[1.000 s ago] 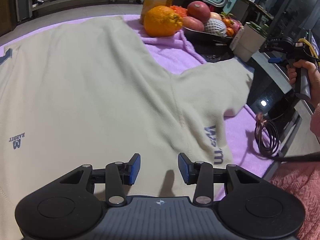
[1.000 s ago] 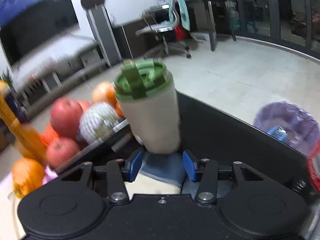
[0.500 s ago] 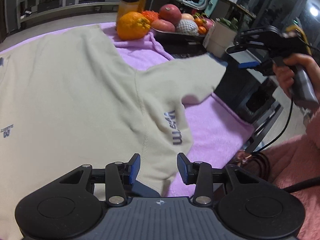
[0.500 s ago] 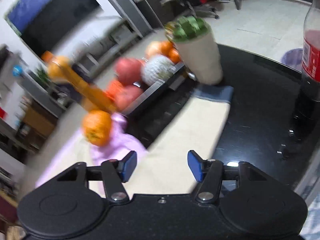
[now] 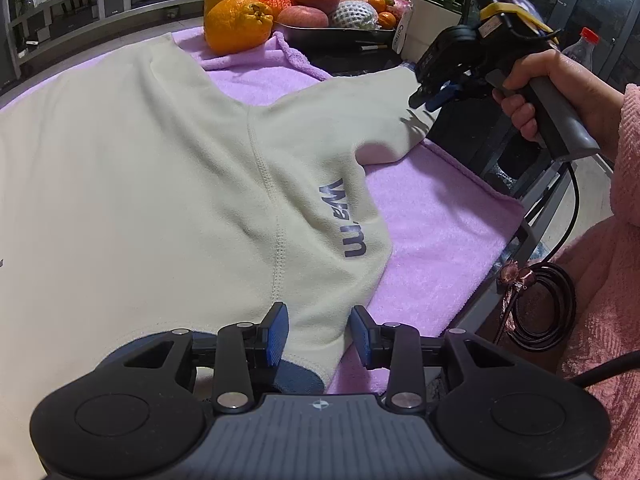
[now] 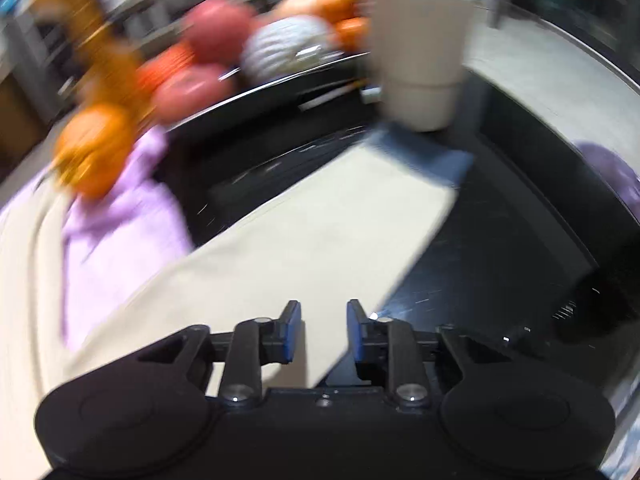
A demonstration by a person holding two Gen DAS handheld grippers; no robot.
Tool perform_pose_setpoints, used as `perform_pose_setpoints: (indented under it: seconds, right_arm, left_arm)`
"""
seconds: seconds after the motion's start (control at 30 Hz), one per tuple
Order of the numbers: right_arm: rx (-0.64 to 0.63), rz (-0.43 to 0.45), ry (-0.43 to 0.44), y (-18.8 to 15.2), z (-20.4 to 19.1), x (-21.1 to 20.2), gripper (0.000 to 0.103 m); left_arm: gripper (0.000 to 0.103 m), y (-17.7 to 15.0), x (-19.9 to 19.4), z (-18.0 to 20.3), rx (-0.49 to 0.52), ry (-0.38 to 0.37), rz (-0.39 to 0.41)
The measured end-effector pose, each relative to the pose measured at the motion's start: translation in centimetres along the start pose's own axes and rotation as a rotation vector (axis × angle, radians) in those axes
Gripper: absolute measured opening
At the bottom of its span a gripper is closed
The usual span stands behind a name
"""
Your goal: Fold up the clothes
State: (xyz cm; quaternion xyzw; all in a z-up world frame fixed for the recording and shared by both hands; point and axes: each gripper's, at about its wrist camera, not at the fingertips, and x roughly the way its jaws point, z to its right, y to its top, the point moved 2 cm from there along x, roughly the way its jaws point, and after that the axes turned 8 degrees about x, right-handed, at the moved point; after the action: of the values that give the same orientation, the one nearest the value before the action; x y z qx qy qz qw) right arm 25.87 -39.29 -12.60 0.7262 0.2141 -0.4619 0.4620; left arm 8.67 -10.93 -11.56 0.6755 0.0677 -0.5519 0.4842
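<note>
A cream sweatshirt point(image 5: 140, 184) with the blue word "Warm" lies spread on a purple towel point(image 5: 432, 240). Its right sleeve point(image 6: 320, 216) stretches out over the black table, its blue cuff point(image 6: 432, 160) lying by a cream cup. My left gripper point(image 5: 318, 334) is open just above the sweatshirt's near corner, by its blue hem band. My right gripper point(image 6: 320, 330) is open and empty over the near part of the sleeve; it also shows in the left wrist view point(image 5: 434, 98), held above the sleeve end.
A large orange point(image 5: 238, 24) sits on the towel at the back. Behind it a dark tray of fruit point(image 5: 332, 34) and a cream cup with a green lid point(image 6: 420, 56) stand on the black table point(image 6: 520, 240). A cola bottle point(image 5: 580, 44) stands far right. A coiled cable point(image 5: 540, 308) hangs off the table edge.
My right gripper let go of the sleeve cuff, opened and drew back along the sleeve. My left gripper drew back toward the near corner of the sweatshirt.
</note>
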Motion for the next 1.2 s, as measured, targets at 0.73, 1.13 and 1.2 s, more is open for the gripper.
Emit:
perform_pose_setpoints:
  seconds: [0.73,1.13,1.2]
  right_arm:
    - [0.404,-0.08,0.324,-4.2,3.5,-4.8,0.039]
    - [0.635,-0.044,0.484,-8.0,4.2,-1.5,0.039]
    - [0.71,-0.022,0.558,-8.4,5.0,-0.7,0.039]
  left_arm:
    - [0.038,-0.3,-0.1,-1.3,0.02,-0.037,-0.043]
    - [0.043,-0.7,-0.2,-1.5,0.026,-0.042,-0.022]
    - [0.044,-0.7,-0.2,-1.7,0.009,-0.055,-0.021]
